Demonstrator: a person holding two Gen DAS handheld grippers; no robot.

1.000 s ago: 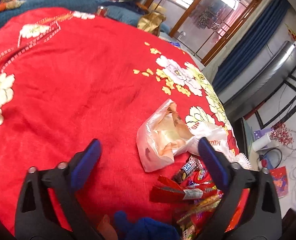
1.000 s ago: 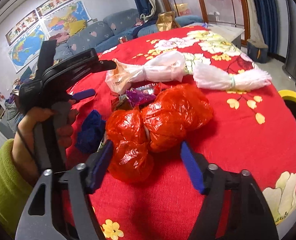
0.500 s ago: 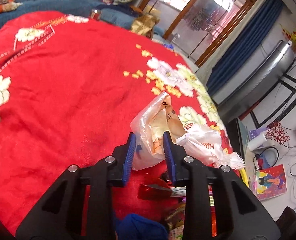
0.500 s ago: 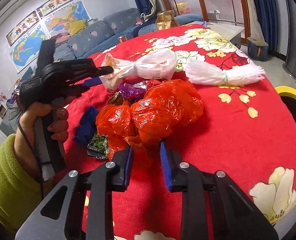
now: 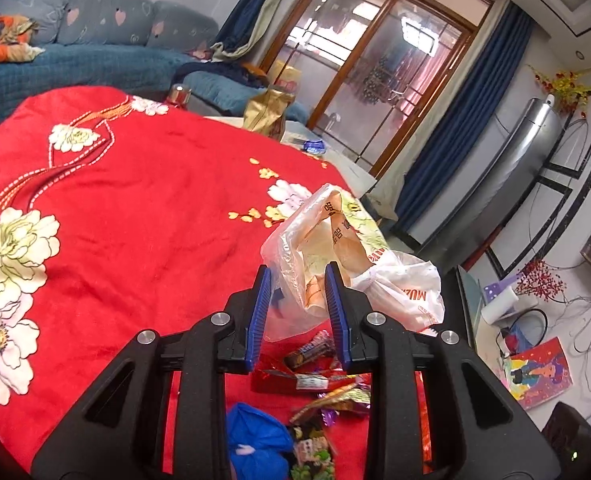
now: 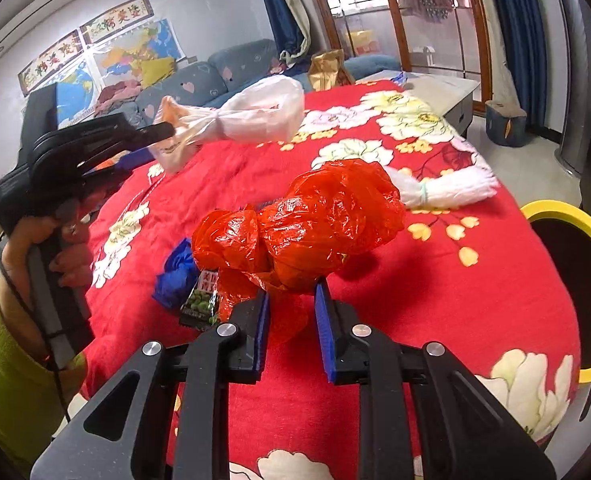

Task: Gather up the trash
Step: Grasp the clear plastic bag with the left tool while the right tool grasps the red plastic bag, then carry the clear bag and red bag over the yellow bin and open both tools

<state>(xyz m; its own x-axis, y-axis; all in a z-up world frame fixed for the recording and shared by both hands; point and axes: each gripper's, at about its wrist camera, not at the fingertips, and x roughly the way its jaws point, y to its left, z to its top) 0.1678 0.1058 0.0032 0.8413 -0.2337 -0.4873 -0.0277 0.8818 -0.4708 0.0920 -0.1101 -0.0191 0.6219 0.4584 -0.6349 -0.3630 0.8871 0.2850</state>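
Note:
On a round table under a red flowered cloth [image 5: 135, 220] lies a heap of trash. My left gripper [image 5: 298, 270] is shut on a knotted white plastic bag [image 5: 335, 240] and holds it clear of the cloth. The right wrist view shows the same left gripper [image 6: 163, 142] pinching the white bag [image 6: 263, 114] in the air. My right gripper [image 6: 292, 292] has a fold of a crumpled red plastic bag [image 6: 315, 220] between its pads; its jaws are closing, and the bag hangs just above the cloth.
Candy wrappers [image 5: 311, 350], a blue bag [image 6: 175, 272] and a green snack packet [image 6: 201, 304] lie on the cloth below the grippers. A white fringed bundle [image 6: 451, 186] rests at the right. A yellow-rimmed bin [image 6: 555, 210] stands beside the table's right edge. A hand [image 6: 67, 256] grips the left tool.
Both grippers went from wide open to shut, the left on the white bag, the right on the red bag. Both bags have risen off the cloth, the white one higher.

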